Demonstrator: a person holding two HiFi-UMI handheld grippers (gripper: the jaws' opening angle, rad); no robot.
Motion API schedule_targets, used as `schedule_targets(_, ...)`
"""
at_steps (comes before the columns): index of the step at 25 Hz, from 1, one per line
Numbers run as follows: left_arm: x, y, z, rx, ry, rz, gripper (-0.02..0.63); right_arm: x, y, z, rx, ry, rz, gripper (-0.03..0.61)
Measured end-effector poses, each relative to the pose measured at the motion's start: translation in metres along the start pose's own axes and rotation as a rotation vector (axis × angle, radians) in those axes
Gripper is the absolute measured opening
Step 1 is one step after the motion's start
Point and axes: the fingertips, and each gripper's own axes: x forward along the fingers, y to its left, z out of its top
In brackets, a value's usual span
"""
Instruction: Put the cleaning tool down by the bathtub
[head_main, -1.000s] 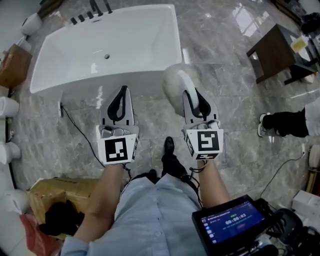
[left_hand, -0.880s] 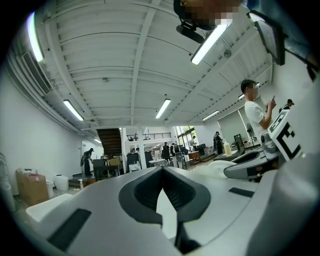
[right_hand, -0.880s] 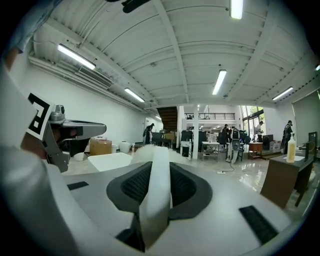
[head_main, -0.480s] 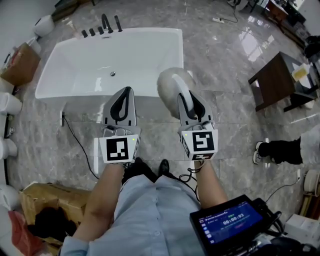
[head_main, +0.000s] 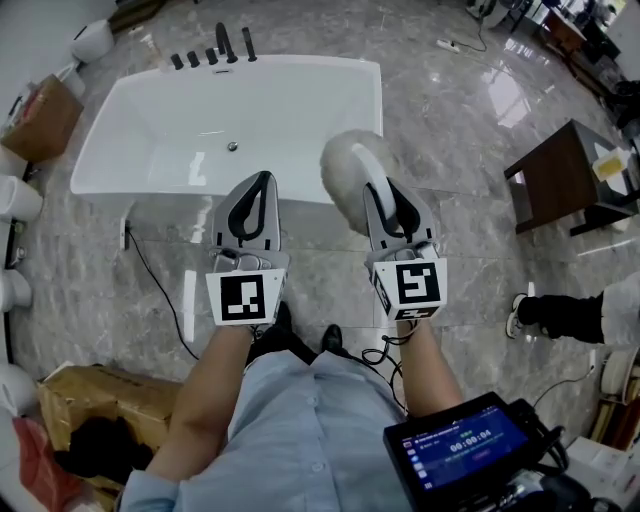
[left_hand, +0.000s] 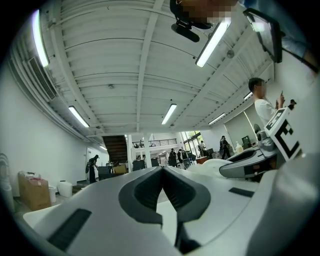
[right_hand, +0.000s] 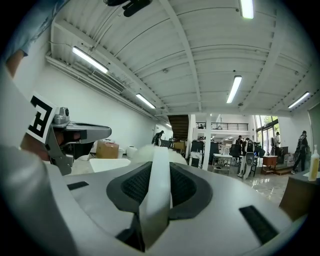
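A white bathtub (head_main: 150, 150) stands on the marble floor ahead of me, black taps at its far rim. My right gripper (head_main: 382, 193) is shut on the white handle (right_hand: 157, 185) of a cleaning tool; its round fluffy head (head_main: 345, 170) hangs by the tub's near right corner. In the right gripper view the handle runs between the jaws to the fluffy head (right_hand: 145, 151). My left gripper (head_main: 260, 183) is shut with nothing in it, held over the tub's near rim. In the left gripper view the jaws meet at a point (left_hand: 162, 170).
A dark wooden side table (head_main: 560, 175) stands at the right. A person's legs and shoes (head_main: 560, 315) are at the far right. A black cable (head_main: 160, 280) runs over the floor by the tub. A cardboard box (head_main: 100, 400) lies at lower left.
The view has shifted, so the tub now sits lower and closer to both grippers. Both grippers keep their hold and their spacing.
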Motion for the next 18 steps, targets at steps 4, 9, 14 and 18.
schedule_targets(4, 0.003, 0.009, -0.004, -0.01, 0.017, 0.003, 0.014, 0.009, 0.007, -0.002, 0.0, 0.017, 0.022, 0.104)
schedule_targets(9, 0.016, 0.025, -0.024, -0.028, 0.056, -0.006, 0.014, 0.036, 0.024, -0.019, 0.006, 0.056, 0.07, 0.104)
schedule_targets(14, 0.025, 0.04, -0.068, -0.045, 0.12, -0.014, 0.014, 0.062, 0.047, -0.057, 0.016, 0.117, 0.13, 0.104)
schedule_targets(18, 0.024, 0.041, -0.109, -0.064, 0.18, -0.028, 0.015, 0.066, 0.065, -0.095, 0.035, 0.177, 0.178, 0.104)
